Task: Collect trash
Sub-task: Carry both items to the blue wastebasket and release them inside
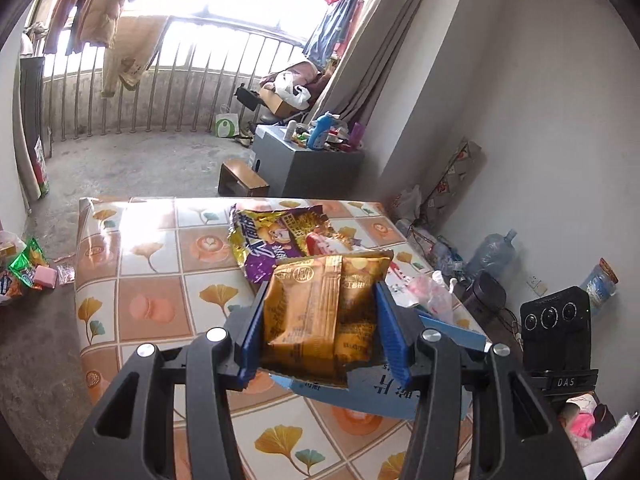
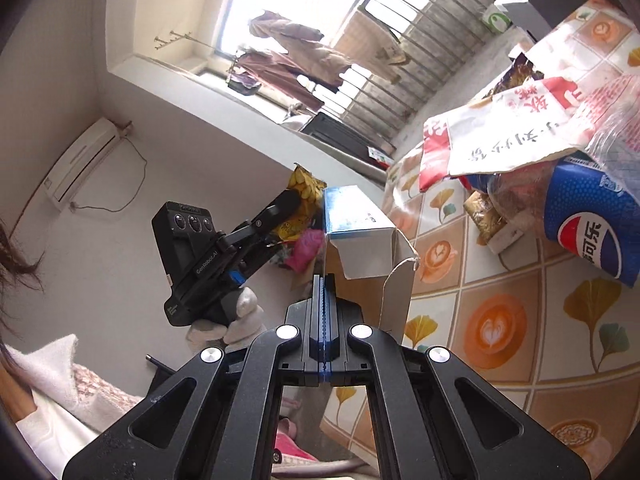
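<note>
The left gripper [image 1: 320, 320] pinches a gold snack wrapper [image 1: 320, 312] between its blue pads, one pad on each side edge. The wrapper stands upright and clear of the counter [image 1: 140, 280], so it looks lifted off the surface in order to be carried away as trash. The grip on the two edges keeps the thin foil flat, so it should not slip or fold.

The landmark here is the open blue carton [image 2: 360, 216] at the near edge of the counter. In the left wrist view the gold wrapper hangs just above the carton. In the right wrist view the left gripper [image 2: 296, 208] sits just beside it, on the side away from the counter.

The right gripper [image 2: 323, 292] has its jaws pressed together. Its tips are at the raised white flap of the carton, but I cannot tell if the flap is caught between them. If it is, I think the purpose is to hold the carton steady and open, so that it may serve as the container for the trash.

More trash waits beyond the carton on the counter: a purple and gold snack bag [image 1: 272, 240], a red and white paper bag [image 2: 512, 128] and a blue cola wrapper [image 2: 592, 224]. The collecting seems far from finished.
</note>
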`<state>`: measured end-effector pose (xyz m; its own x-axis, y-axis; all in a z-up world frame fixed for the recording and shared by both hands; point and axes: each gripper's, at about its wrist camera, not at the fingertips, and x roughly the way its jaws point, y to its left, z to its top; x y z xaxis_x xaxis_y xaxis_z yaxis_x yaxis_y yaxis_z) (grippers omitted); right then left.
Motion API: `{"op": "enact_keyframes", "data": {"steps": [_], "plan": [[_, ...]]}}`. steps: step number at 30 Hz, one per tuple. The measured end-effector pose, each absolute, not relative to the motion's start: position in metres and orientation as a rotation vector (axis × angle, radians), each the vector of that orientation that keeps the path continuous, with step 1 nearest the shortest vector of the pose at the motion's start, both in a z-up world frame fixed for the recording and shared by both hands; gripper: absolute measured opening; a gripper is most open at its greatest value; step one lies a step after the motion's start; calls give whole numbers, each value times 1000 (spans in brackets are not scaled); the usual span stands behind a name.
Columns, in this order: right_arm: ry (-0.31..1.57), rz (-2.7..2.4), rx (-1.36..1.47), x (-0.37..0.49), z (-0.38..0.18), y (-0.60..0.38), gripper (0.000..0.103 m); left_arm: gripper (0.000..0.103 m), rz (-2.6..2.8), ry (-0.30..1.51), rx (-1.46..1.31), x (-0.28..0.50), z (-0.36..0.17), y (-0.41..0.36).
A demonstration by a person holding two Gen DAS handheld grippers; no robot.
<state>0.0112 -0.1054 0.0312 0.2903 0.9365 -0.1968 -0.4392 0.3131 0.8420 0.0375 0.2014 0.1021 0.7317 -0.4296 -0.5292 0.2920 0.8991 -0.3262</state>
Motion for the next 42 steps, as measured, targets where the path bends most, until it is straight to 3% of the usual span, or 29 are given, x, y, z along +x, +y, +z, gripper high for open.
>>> {"op": "enact_keyframes", "data": {"steps": [9, 17, 24, 30, 32, 34, 35, 37, 42], "plan": [[585, 862, 864, -4, 38, -203, 0, 49, -642, 578, -91, 63, 143, 79], [436, 492, 938, -30, 33, -324, 0, 49, -941, 677, 10, 116, 136, -104], [416, 30, 1026, -56, -6, -434, 0, 50, -1129, 900, 169, 145, 78, -305], [521, -289, 1124, -47, -70, -505, 0, 51, -1211, 1028, 335, 146, 3, -448], [558, -334, 1137, -33, -92, -525, 0, 59, -1201, 1058, 382, 148, -26, -486], [613, -380, 1132, -13, -117, -545, 7, 71, -1170, 1082, 426, 150, -55, -515], [647, -400, 1135, -4, -132, -556, 12, 72, -1155, 1089, 438, 153, -67, -526], [728, -472, 1130, 10, -162, -573, 54, 72, -1113, 1093, 441, 159, -86, -538], [819, -569, 1094, 6, -190, -581, 55, 75, -1090, 1119, 348, 175, -80, -515]]}}
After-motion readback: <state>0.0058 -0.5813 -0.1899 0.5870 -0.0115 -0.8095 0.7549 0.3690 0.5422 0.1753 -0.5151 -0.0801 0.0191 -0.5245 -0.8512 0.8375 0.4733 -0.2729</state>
